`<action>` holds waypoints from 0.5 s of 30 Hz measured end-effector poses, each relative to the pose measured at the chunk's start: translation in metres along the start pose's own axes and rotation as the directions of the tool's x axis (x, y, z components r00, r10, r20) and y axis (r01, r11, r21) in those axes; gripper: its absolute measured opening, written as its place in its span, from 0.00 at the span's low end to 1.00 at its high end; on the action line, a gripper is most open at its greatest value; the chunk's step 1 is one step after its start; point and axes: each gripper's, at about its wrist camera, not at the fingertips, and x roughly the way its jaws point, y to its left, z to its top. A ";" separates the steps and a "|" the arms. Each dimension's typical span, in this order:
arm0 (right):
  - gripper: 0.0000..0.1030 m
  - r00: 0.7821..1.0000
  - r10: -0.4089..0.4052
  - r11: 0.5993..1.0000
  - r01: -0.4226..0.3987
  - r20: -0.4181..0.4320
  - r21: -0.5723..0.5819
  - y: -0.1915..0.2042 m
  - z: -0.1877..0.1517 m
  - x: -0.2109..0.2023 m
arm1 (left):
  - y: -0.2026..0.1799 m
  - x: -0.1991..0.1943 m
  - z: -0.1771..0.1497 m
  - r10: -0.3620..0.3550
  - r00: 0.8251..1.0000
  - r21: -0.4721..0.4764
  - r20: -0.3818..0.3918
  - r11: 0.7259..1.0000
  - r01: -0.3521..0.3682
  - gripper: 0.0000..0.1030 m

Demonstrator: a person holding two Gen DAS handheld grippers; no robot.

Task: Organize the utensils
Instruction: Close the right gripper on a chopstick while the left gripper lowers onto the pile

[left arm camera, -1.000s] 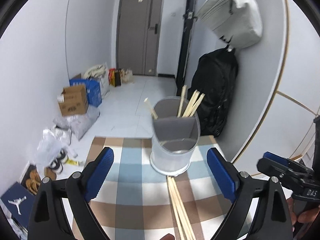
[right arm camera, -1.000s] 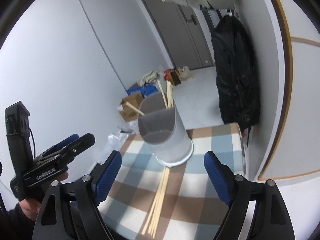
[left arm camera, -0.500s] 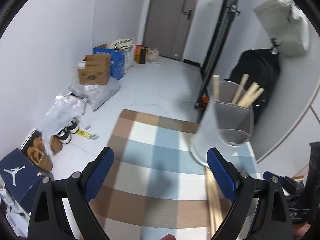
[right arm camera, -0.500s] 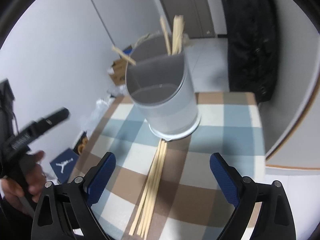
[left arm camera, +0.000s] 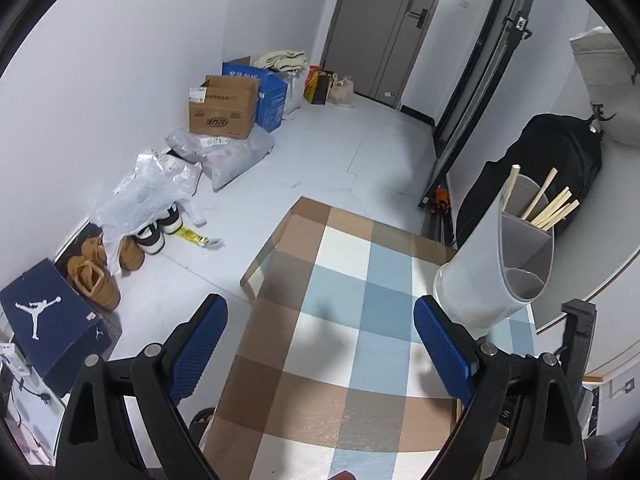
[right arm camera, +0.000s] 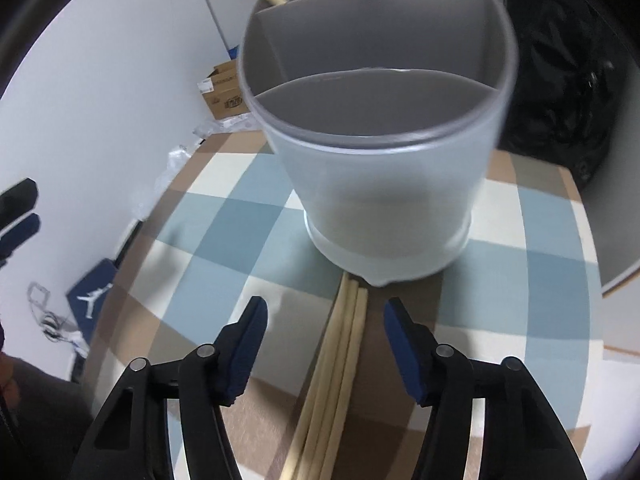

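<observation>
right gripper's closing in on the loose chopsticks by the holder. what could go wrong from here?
1. The loose chopsticks lie bunched, ends against the holder; the open right gripper may pinch several or scatter them.
2. The holder is close ahead; a forward push could tip it, spilling the chopsticks inside.

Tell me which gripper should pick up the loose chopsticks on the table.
Right. The right gripper is open with the chopsticks lying between its fingers, just before the holder. The left gripper is open over bare tablecloth; its view shows no loose chopsticks.
</observation>
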 end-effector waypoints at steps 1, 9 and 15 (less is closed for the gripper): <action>0.44 1.000 -0.017 1.000 0.017 -0.007 -0.014 0.003 0.000 0.004 | 0.002 0.001 0.000 0.005 1.000 -0.002 -0.004 1.000 -0.005 0.89; 0.05 0.994 -0.111 0.992 0.110 -0.016 -0.059 0.008 0.002 0.009 | 0.006 -0.001 0.001 0.007 1.000 0.000 -0.001 1.000 -0.007 0.89; 0.04 0.996 -0.088 0.996 0.087 -0.020 -0.016 -0.005 -0.004 -0.002 | 0.004 -0.001 0.000 0.010 1.000 0.010 -0.003 1.000 -0.010 0.89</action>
